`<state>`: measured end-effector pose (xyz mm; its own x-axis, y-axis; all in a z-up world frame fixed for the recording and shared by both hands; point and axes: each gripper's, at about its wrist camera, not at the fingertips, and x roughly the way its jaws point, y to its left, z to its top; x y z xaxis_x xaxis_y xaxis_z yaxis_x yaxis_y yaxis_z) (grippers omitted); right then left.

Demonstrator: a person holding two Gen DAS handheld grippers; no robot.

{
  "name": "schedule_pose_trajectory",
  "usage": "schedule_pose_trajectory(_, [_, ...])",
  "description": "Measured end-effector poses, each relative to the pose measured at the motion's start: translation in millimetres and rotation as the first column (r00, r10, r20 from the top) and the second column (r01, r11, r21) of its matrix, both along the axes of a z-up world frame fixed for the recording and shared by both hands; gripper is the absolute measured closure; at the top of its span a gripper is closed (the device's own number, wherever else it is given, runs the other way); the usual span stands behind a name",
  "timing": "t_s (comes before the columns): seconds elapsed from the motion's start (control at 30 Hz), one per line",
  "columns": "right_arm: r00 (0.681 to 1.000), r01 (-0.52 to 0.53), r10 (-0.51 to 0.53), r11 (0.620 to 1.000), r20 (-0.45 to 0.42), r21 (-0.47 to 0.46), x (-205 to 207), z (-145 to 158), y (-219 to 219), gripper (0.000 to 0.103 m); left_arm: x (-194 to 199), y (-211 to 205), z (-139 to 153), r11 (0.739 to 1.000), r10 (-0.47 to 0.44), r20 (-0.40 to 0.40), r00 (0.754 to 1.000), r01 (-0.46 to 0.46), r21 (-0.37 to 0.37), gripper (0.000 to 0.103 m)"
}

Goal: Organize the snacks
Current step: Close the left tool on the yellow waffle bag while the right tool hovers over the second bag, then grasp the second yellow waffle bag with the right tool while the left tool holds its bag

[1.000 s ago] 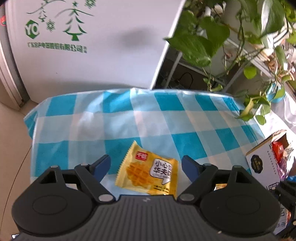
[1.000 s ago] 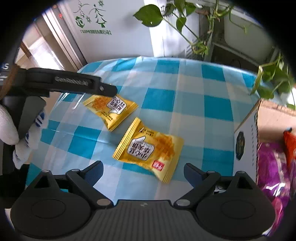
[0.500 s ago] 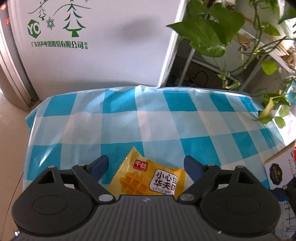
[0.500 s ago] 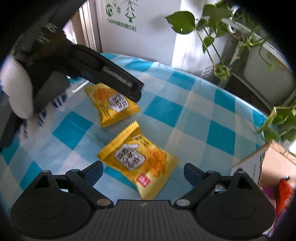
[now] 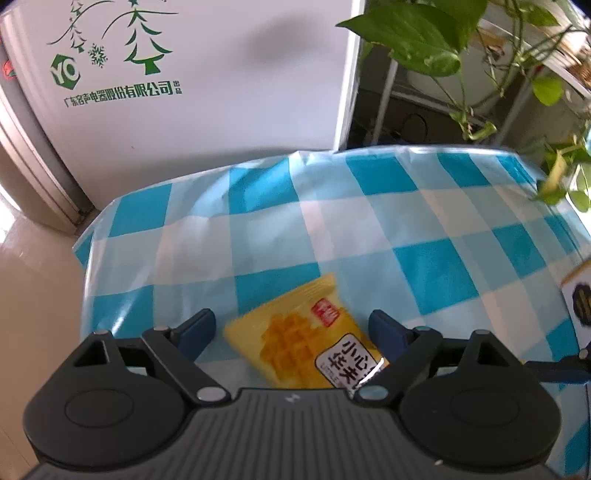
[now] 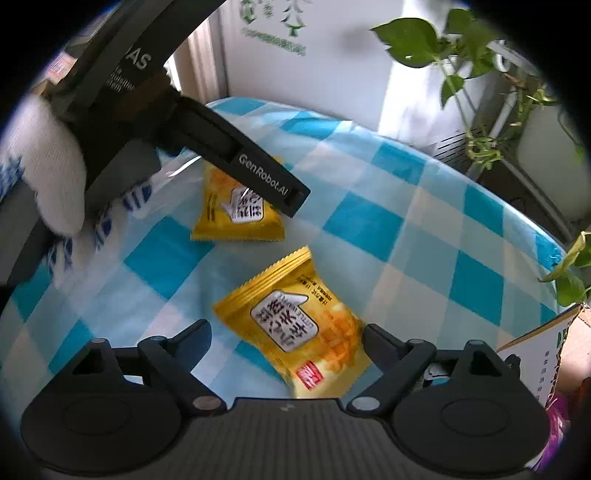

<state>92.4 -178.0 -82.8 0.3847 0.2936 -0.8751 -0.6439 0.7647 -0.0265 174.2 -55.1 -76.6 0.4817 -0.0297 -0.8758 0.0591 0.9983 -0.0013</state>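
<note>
Two yellow waffle snack packets lie on the blue-and-white checked tablecloth (image 5: 369, 221). In the left wrist view, one packet (image 5: 295, 339) lies tilted between the fingers of my left gripper (image 5: 291, 321), which is open; its right finger is close to the packet's corner. In the right wrist view, the nearer packet (image 6: 280, 317) lies between the fingers of my right gripper (image 6: 287, 328), whose jaws are closing but not pressing on it. Behind it, a finger (image 6: 258, 173) of the left gripper hangs over the far packet (image 6: 236, 218), held by a white-gloved hand (image 6: 48, 177).
An open cardboard box (image 6: 535, 350) with purple and red snack bags stands at the table's right edge; its corner (image 5: 578, 299) shows in the left wrist view. A white cabinet (image 5: 184, 110) with green print stands behind the table. Plant vines (image 5: 417, 33) hang at the back right.
My right gripper rolled and sank closer over the nearer packet, and its jaws narrowed a little. The left gripper turned, so its packet now lies tilted and lower between wider fingers.
</note>
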Motion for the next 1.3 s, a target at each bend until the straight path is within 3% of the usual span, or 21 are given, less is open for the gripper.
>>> schedule_pose_trajectory(0.1, [0.999,-0.018,0.019,1.000,-0.049,0.015,-4.5,3.5,-2.7,0.012,-7.2,6.6,6.2,1.000,-0.020,0.013,1.000,0.019,0.021,0.013])
schedule_pose_trajectory(0.17, [0.997,-0.042,0.044,0.999,-0.069,0.019,-8.0,6.1,-4.4,0.013,-10.7,11.6,10.1,1.000,-0.014,0.009,1.000,0.014,-0.005,0.013])
schedule_pose_trajectory(0.27, [0.997,-0.067,0.068,0.998,-0.046,0.019,-12.4,11.5,-6.8,0.012,-12.7,18.3,13.3,0.996,0.037,-0.015,0.999,-0.038,-0.075,0.013])
schedule_pose_trajectory(0.37, [0.999,-0.051,0.051,0.998,-0.008,0.036,-9.8,12.8,-8.7,0.008,-13.3,17.1,10.8,0.993,0.065,-0.032,0.997,-0.067,-0.092,0.013])
schedule_pose_trajectory(0.6, [0.997,-0.078,0.078,0.997,0.028,-0.005,-0.8,3.2,0.6,0.008,-12.5,-0.9,-0.2,1.000,0.020,-0.033,0.999,-0.021,-0.016,0.010])
schedule_pose_trajectory(0.83, [0.998,-0.054,0.054,0.999,0.033,-0.008,5.6,-6.1,4.0,0.007,-11.6,-5.2,-4.5,1.000,0.027,-0.021,0.999,-0.027,0.002,0.000])
schedule_pose_trajectory(1.03, [1.000,-0.020,0.020,1.000,0.006,0.003,6.7,-6.6,3.1,0.008,-13.5,-3.5,-5.9,0.999,0.037,-0.011,0.999,-0.037,-0.012,0.000])
schedule_pose_trajectory(1.3, [1.000,-0.020,0.020,1.000,0.003,0.008,3.8,-5.4,4.5,0.020,-14.2,-3.6,-5.4,0.999,0.036,-0.012,0.999,-0.037,-0.016,0.000])
